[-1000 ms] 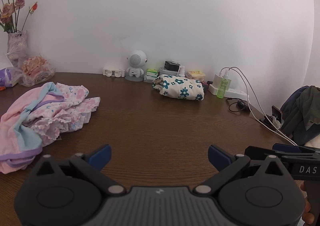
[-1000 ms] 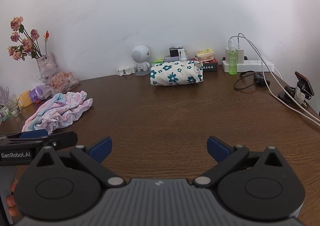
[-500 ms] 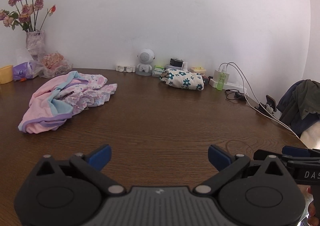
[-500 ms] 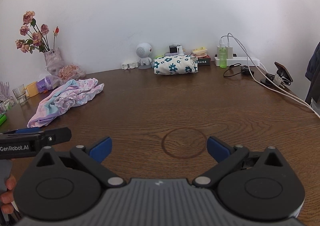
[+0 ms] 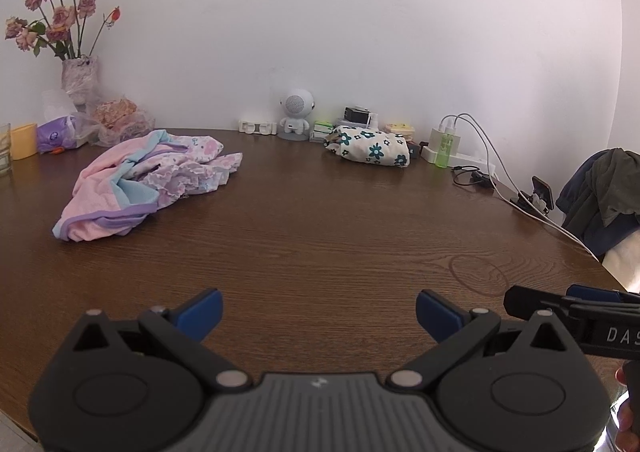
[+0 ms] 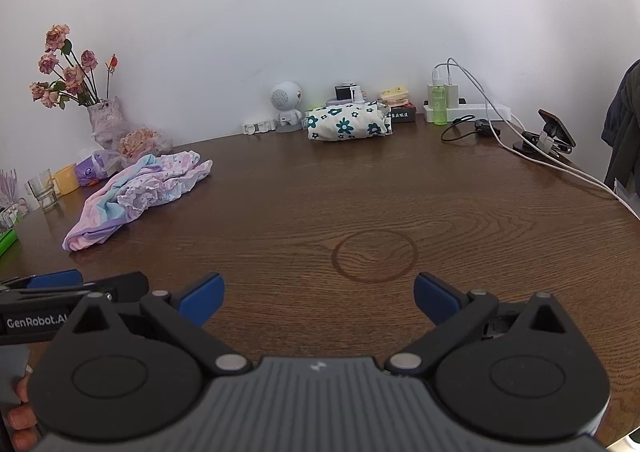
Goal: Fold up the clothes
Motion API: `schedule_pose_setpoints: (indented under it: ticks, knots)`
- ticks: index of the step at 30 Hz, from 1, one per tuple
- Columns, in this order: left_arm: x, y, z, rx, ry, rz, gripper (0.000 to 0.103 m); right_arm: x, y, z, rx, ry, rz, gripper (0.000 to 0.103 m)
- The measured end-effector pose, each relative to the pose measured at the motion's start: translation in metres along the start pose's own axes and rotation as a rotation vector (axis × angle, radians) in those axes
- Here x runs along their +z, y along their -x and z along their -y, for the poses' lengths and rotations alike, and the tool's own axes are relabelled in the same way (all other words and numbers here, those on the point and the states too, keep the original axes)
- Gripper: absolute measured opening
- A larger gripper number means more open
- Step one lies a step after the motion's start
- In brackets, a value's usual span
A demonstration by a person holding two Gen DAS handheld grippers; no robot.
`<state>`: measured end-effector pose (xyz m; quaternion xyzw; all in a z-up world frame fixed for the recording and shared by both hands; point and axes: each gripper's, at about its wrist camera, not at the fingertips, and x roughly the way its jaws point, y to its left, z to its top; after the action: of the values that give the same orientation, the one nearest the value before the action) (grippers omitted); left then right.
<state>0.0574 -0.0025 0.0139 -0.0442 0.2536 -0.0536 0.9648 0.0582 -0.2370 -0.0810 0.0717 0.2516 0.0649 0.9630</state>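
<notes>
The crumpled pink, pale-blue and lilac floral garment with frilled edges (image 5: 148, 180) lies in a loose heap on the far left part of the dark brown wood-grain surface (image 5: 340, 236), unfolded, its long axis running from the near-left corner with the lilac hem up toward the far right where the frills spill out. From my left tongs (image 5: 319, 312) it sits ahead and off to the left, well apart, nothing between us but bare wood; from my right tongs (image 6: 319, 298) it is further over, ahead and far to the left, past where the left tool shows at the edge of the right wrist view. So I judge the left one nearer and the better one to reach first, with the lilac-hemmed near end the closest edge to take. Both pairs of tongs are spread wide with nothing between their blue pads (image 5: 200, 312), hovering low over the near edge. A white bundle of cloth with teal flowers (image 5: 370, 148) rests by the back wall, seemingly folded already, beside a small round white robot figure (image 5: 297, 114).
</notes>
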Motion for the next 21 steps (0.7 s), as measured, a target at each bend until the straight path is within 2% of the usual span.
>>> schedule_pose_setpoints:
  ticks: [21]
  knots:
    - [-0.0004, -0.0007, 0.0034, 0.029, -0.037, 0.012, 0.103, -0.0047, -0.0028, -0.0042, 0.014, 0.005, -0.026, 0.103]
